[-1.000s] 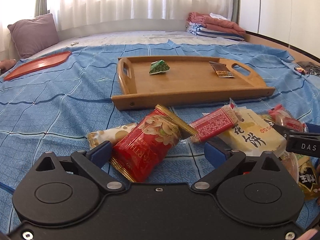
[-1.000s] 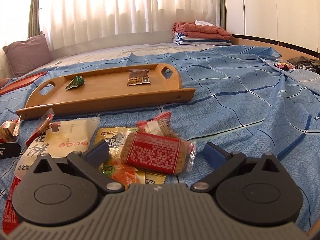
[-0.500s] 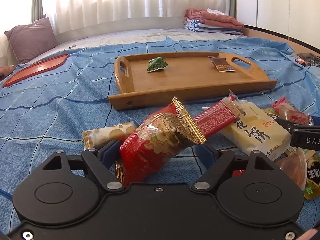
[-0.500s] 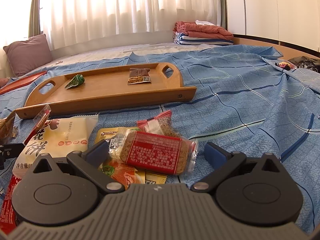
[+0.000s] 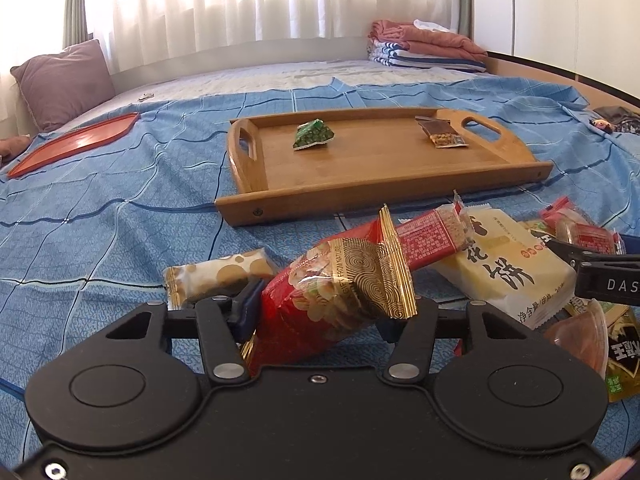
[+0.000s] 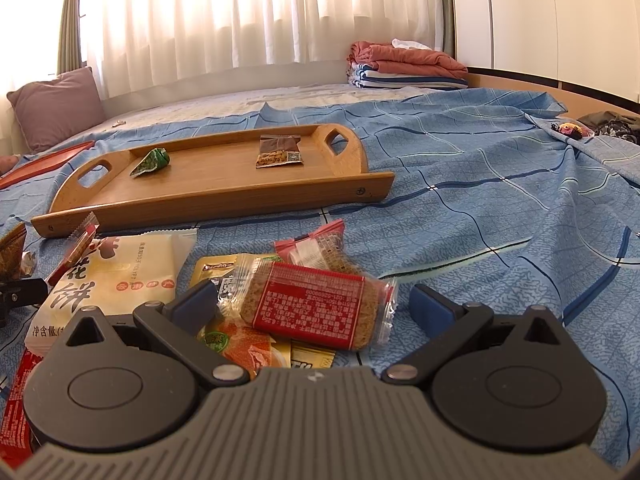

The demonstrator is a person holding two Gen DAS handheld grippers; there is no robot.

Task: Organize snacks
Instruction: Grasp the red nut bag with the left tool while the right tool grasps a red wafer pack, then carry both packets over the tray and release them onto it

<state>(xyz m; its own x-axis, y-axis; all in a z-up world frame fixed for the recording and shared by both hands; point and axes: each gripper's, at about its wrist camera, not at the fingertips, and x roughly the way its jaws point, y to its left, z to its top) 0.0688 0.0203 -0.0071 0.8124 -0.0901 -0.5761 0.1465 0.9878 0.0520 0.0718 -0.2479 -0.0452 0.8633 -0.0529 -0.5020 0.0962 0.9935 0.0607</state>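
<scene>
The left gripper (image 5: 320,314) was clamped on a glossy red foil peanut packet (image 5: 332,296) with a crimped gold seam, lifted off the blue quilted bedspread (image 5: 100,216). The right gripper (image 6: 316,304) stood spread wide around a crinkly clear-wrapped cracker (image 6: 316,310). Beyond, the flat wooden tray (image 5: 372,196) held a green pouch (image 5: 313,135) and brown packet (image 5: 440,133), with bare board between.

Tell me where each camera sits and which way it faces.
Left wrist: on the left gripper, looking across the bed at the wooden handled tray; its jaws clamp a red and gold snack bag.
Right wrist: on the right gripper, open around a red-labelled clear-wrapped bar.
Shared: the tray, pale yellow packet.
</scene>
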